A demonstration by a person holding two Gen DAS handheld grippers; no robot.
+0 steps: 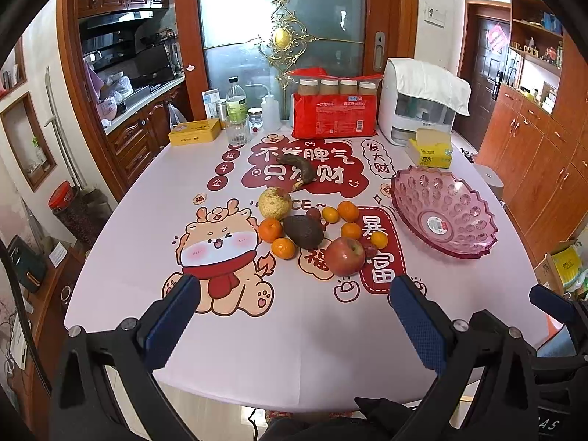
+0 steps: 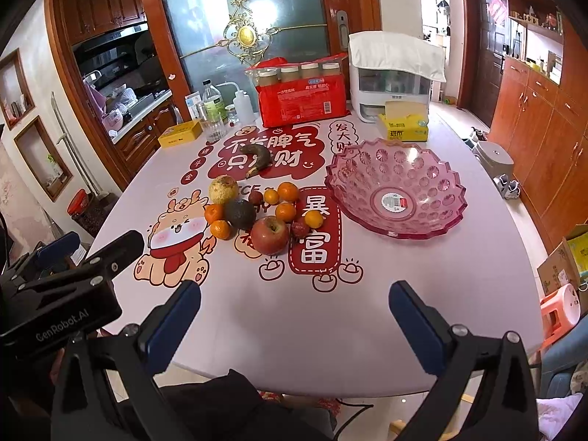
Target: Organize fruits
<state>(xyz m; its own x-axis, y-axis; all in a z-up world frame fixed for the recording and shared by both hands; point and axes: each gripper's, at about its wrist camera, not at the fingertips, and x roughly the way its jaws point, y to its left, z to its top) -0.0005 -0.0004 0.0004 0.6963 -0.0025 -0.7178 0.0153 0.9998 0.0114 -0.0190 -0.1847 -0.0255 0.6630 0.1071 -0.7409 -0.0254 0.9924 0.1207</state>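
A pile of fruit lies mid-table: a red apple (image 1: pixel 344 256) (image 2: pixel 270 235), a dark avocado (image 1: pixel 303 231) (image 2: pixel 240 214), a yellow pear (image 1: pixel 275 203) (image 2: pixel 223 189), several small oranges (image 1: pixel 283 248) (image 2: pixel 288 192), small red lychees (image 2: pixel 300 229) and a blackened banana (image 1: pixel 298 170) (image 2: pixel 258 158) behind. An empty pink glass bowl (image 1: pixel 474 237) (image 2: pixel 437 220) stands to the right. My left gripper (image 1: pixel 294 286) and right gripper (image 2: pixel 294 294) are both open and empty, held over the near table edge, short of the fruit.
At the table's back stand a red package (image 1: pixel 334 117) with jars, a white appliance (image 1: pixel 415 110), a yellow tissue box (image 1: pixel 430 152), a yellow tin (image 1: pixel 194 132), bottles and a glass (image 1: pixel 237 130). The left gripper body shows at left in the right wrist view (image 2: pixel 62 294).
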